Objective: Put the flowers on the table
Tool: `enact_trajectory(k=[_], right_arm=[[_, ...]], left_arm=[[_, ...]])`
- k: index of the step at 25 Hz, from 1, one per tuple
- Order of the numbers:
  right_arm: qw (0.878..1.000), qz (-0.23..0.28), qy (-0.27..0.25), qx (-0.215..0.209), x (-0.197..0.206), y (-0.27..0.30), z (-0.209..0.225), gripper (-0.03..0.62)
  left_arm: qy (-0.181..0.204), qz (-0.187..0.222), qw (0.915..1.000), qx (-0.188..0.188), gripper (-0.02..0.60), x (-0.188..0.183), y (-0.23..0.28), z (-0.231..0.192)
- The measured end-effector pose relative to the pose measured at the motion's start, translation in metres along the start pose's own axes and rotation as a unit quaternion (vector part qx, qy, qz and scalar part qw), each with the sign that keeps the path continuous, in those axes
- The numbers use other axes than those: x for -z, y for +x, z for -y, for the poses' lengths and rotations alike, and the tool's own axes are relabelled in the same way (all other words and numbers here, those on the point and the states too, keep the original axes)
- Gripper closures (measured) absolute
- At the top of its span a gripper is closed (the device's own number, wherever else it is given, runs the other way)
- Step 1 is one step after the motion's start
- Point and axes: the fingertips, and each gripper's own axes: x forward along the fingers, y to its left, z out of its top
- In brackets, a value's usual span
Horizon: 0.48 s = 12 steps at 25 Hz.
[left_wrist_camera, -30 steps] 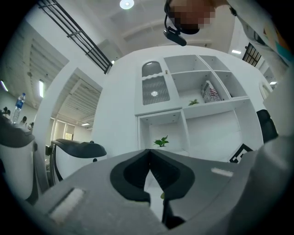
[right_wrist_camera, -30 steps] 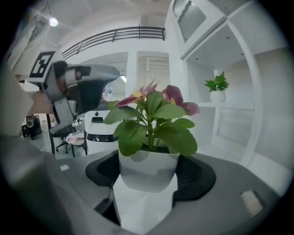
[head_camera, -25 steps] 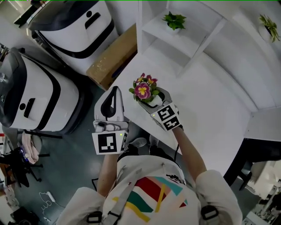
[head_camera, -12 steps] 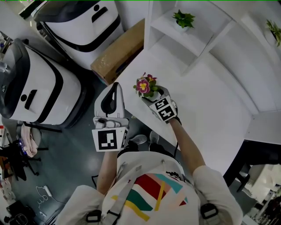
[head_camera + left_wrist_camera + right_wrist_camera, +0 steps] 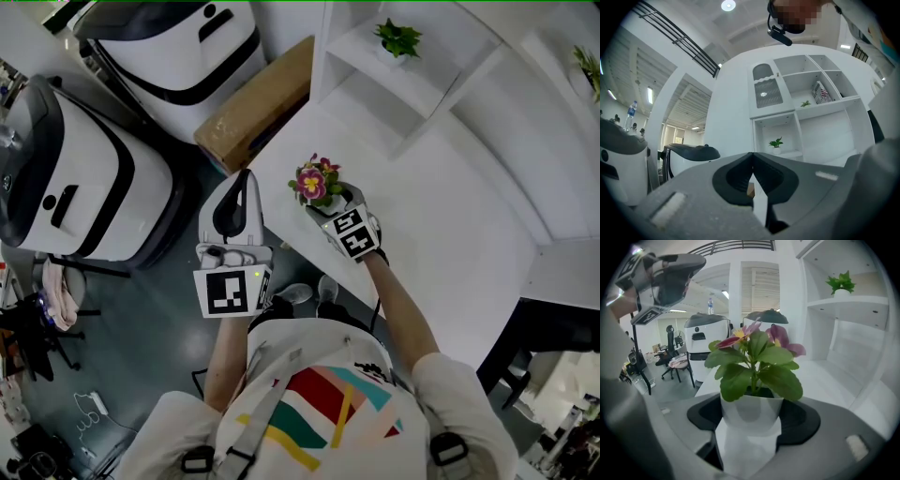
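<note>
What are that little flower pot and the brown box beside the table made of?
The flower pot looks like smooth matte white plastic or ceramic; I cannot tell which. The brown box looks like cardboard: dull tan, flat faces.

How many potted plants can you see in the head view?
3. A flowering pot held in the right gripper; a green plant in the shelf cubby beyond; a second green plant at the top right edge. More may be hidden.
</note>
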Motion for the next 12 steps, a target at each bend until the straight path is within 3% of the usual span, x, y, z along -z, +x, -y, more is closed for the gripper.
enact_trajectory(k=[12], right_arm=[[1.0,-0.024,0.009,0.013,0.03,-0.008,-0.001,0.264]], left_arm=[[-0.003,0.002,0.9999,0.014,0.577,0.001,0.004,0.009]])
